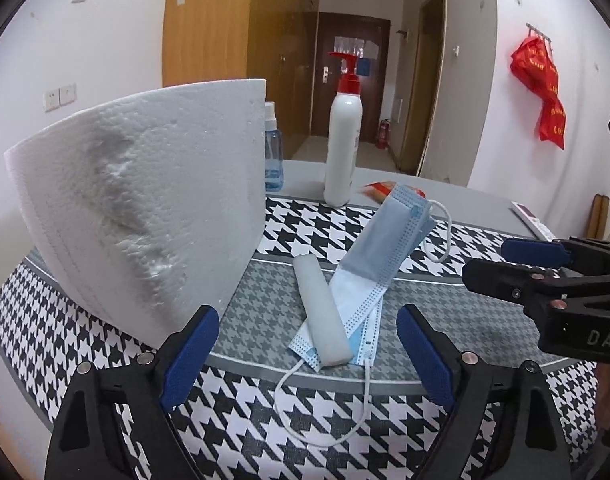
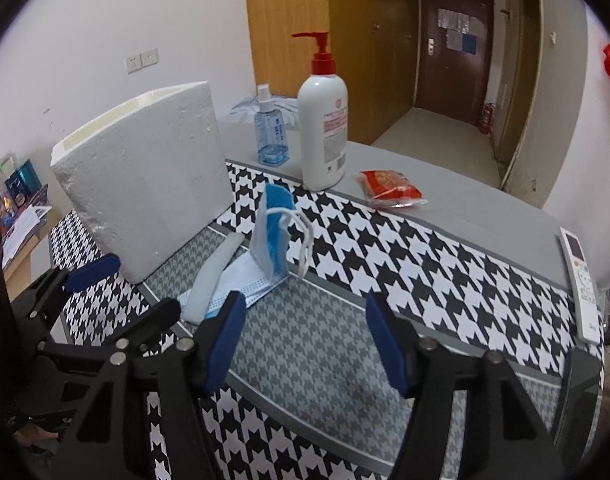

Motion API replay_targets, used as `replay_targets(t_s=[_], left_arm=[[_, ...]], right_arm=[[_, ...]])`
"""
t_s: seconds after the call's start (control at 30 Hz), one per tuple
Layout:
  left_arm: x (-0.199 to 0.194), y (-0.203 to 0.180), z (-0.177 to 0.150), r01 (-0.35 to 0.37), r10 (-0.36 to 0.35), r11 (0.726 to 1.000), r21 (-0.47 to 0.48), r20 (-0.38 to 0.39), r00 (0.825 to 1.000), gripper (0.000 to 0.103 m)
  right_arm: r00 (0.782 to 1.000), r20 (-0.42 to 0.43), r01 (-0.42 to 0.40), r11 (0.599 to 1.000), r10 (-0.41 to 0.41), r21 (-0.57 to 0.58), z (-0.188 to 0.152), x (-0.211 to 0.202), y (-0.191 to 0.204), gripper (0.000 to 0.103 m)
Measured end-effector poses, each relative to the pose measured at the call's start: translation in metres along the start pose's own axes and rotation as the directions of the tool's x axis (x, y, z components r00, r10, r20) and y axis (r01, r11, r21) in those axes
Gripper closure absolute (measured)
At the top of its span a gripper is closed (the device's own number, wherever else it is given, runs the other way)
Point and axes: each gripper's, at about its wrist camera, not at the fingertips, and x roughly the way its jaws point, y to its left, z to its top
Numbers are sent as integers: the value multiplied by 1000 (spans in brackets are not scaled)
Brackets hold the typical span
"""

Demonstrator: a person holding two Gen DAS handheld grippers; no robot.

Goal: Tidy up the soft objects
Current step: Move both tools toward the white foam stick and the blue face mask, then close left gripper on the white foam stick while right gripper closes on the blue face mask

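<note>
**Masks and foam strip wait mid-mat for the first pick**

Pale blue pleated face masks (image 1: pixel 369 276) lie in a loose overlapping heap on the grey centre panel of the black-and-white houndstooth mat (image 1: pixel 457 408), one folded and propped up at the far end. A light grey soft foam strip (image 1: pixel 323 316) rests across the near mask. Just left stands an open-topped white polystyrene box (image 1: pixel 145 208), by my judgement the likely bin.

The left gripper (image 1: pixel 307 356) hovers near the heap, jaws spread wide and holding nothing. The right gripper (image 2: pixel 305 344) is likewise released and empty, over bare mat to the right of the heap.

Judged from here, the foam strip should go first, since it pins the mask beneath. Close across its narrow width near the middle, lightly, so it does not buckle. Lift straight up, watching that the white ear loop (image 1: pixel 325 412) does not snag. The white pump bottle (image 1: pixel 341 144) stands far enough back to ignore.
</note>
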Motion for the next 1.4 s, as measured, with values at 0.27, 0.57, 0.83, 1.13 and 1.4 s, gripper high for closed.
replay_targets(t_s=[0.27,0.57,0.83,1.13,1.4], left_arm=[[18,-2,4,-3,4,1000,12,-41,999,29],[36,-1,8,-13,13,1000,-1,-104,994,41],[47,-1,10,-1,1,1000,-4,-151,988,49],[62,-4,14,16,-13,1000,14,-200,980,64],[70,-4,15,35,-30,999,15,-240,970,66]], right_arm=[[1000,-3,8,1000,-8,-17,14,15,1,36],[999,-49,-22,999,20,-30,17,38,2,40],[997,-66,-33,999,32,-24,18,49,-1,40],[996,-81,-47,999,45,-23,23,57,-3,40],[994,-98,-56,998,55,-7,22,68,-7,40]])
